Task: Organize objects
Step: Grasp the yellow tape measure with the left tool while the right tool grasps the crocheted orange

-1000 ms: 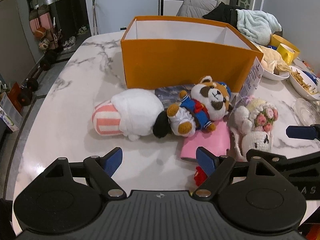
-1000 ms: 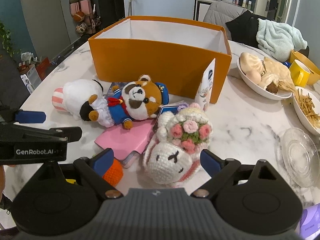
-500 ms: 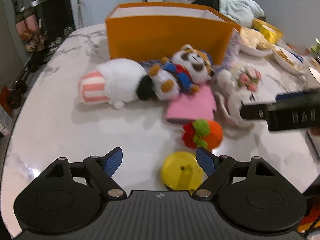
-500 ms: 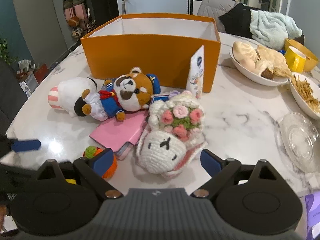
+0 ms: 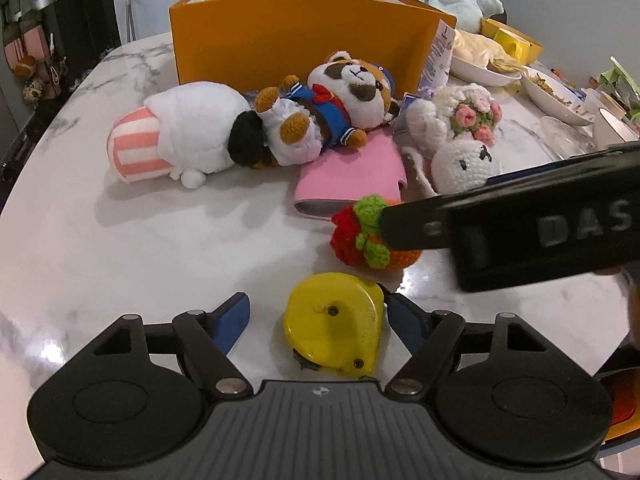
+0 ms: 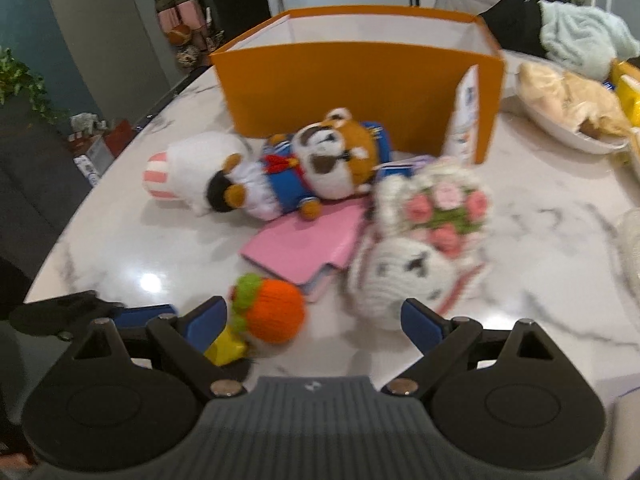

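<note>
Left gripper (image 5: 316,320) lower now, jaws closing around one yellow tape measure (image 5: 334,322); right jaws released; three plush toys beyond.

Between our left gripper's (image 5: 316,320) closing jaws lies the tape measure (image 5: 334,322), touching the right finger (image 5: 404,322), clear of the left one. Just ahead sits the knitted fruit (image 5: 360,236), crossed by our right gripper (image 6: 314,320). Beyond it lies the pouch (image 5: 352,176), with the crochet bunny (image 5: 460,140) to its right. The sailor plush (image 5: 332,108) rests partly on the pouch's far end, the round plush (image 5: 180,132) against its left. Behind them all stands the box (image 5: 300,36); a carton (image 5: 438,56) leans at its right corner. Everything sits on the table (image 5: 120,248).
</note>
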### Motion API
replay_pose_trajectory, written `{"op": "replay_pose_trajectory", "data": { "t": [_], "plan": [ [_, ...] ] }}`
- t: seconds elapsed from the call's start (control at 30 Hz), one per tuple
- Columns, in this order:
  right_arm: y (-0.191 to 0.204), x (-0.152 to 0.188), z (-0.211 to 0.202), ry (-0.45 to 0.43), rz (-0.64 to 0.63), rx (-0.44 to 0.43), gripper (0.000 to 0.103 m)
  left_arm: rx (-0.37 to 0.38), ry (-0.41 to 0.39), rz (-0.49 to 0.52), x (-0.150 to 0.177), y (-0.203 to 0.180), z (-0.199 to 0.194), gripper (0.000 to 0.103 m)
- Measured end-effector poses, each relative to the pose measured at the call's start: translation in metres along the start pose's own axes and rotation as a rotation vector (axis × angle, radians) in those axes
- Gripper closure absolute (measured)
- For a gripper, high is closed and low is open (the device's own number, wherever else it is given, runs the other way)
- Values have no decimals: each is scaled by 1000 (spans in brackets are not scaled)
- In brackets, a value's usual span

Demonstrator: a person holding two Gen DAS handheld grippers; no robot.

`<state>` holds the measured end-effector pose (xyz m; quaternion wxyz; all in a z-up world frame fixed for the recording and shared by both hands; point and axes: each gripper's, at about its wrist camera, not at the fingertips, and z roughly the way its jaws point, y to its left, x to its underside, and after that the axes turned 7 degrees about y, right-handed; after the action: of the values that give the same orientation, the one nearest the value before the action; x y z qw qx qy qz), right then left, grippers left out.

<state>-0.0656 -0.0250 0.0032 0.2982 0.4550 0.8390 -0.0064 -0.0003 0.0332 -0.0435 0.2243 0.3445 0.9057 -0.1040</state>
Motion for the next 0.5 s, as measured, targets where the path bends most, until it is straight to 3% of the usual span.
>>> {"op": "replay_pose_trajectory", "data": {
  "t": [0.17,0.27,0.47,0.5],
  "plan": [
    [12,-6,18,28,1,-12,13,-8,-23,24,4,-2,0,17],
    [16,-9,30,62,7,-14,24,-22,-39,42,7,-5,0,18],
    [21,-6,42,82,1,-10,48,-19,-66,91,10,-12,-2,37],
    [22,-6,42,81,-9,0,48,-9,-69,106,10,-13,-2,43]
  ]
}}
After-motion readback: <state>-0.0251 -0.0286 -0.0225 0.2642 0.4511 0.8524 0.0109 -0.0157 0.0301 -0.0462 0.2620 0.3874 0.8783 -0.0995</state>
